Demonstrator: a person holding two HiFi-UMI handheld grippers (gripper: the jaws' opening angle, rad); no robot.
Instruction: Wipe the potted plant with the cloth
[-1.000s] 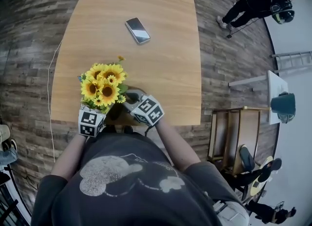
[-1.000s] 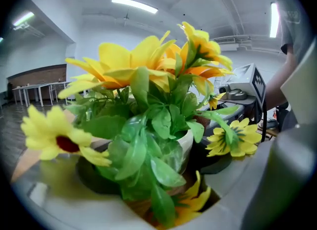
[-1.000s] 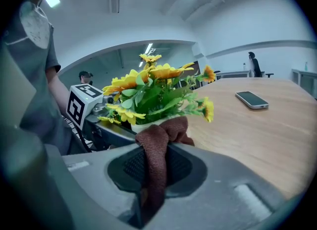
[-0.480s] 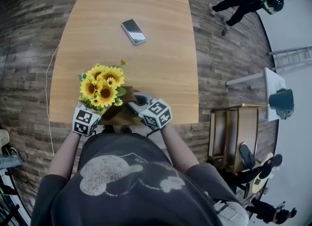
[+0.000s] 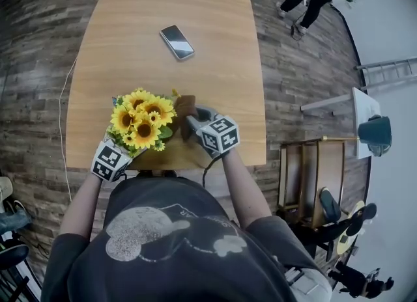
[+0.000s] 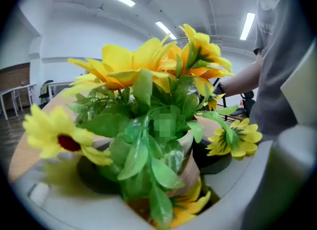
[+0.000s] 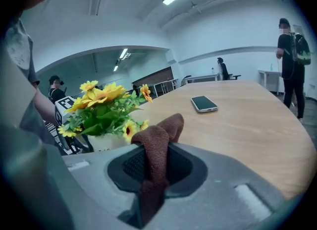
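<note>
Action at the near edge of the table (image 5: 215,53), where the potted plant (image 5: 144,119) stands a little left of the middle, right in front of the person. The left gripper (image 6: 168,197) has its claw spread wide round the pot (image 6: 192,160), pads seemingly pressed to its sides, and I'd call that a steadying hold. The right gripper (image 7: 151,174) is clamped narrow on the cloth (image 7: 157,140), just right of the plant; whether it already brushes the nearest bloom I can't tell. The step in hand, by my reading, is bringing that cloth onto the leaves (image 6: 133,154). Doing it well calls for a firm left hold so the light pot doesn't tip or slide off the near edge. It also wants a gentle approach from the right, with only the soft folded top of the cloth stroking each leaf, never the hard jaw tips, which could snap a stem. Turning the pot in the left claw would offer fresh sides. The plant itself has bright yellow sunflower-like blooms (image 6: 131,65) with dark centres and glossy green leaves that look artificial, all crowded above a small pale pot. The cloth is brown and coarse-woven, folded over and standing up from the jaws. On the far part of the table lies a phone (image 5: 177,41), well apart from it all.
</note>
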